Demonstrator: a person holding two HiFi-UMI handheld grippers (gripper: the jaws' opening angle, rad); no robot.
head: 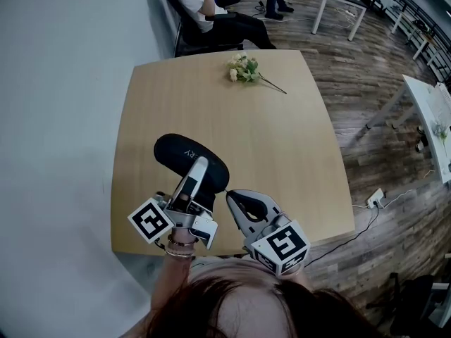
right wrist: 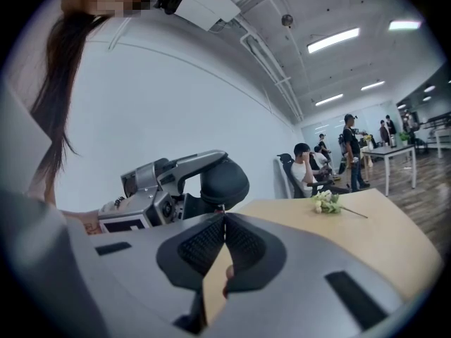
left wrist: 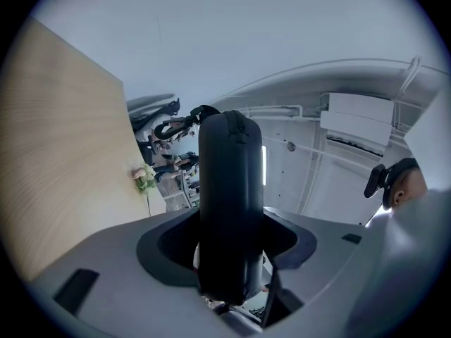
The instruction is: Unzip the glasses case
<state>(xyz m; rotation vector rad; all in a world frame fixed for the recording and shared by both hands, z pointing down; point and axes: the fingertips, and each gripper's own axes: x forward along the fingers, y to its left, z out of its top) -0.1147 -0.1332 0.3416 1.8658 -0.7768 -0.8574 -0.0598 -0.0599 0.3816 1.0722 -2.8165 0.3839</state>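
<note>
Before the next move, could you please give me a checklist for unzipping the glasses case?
1. Left gripper clamped on the glasses case: ok.
2. Right gripper jaws together, tips at the case's near end: ok.
3. Zipper pull pinched between the right gripper's tips: cannot tell.
4. Flowers lying at the far side of the table, away from the case: ok.

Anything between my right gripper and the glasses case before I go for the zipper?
Nothing visible. The right gripper, jaws closed, sits right by the end of the glasses case, which the left gripper clamps. The flowers lie far across the table.
</note>
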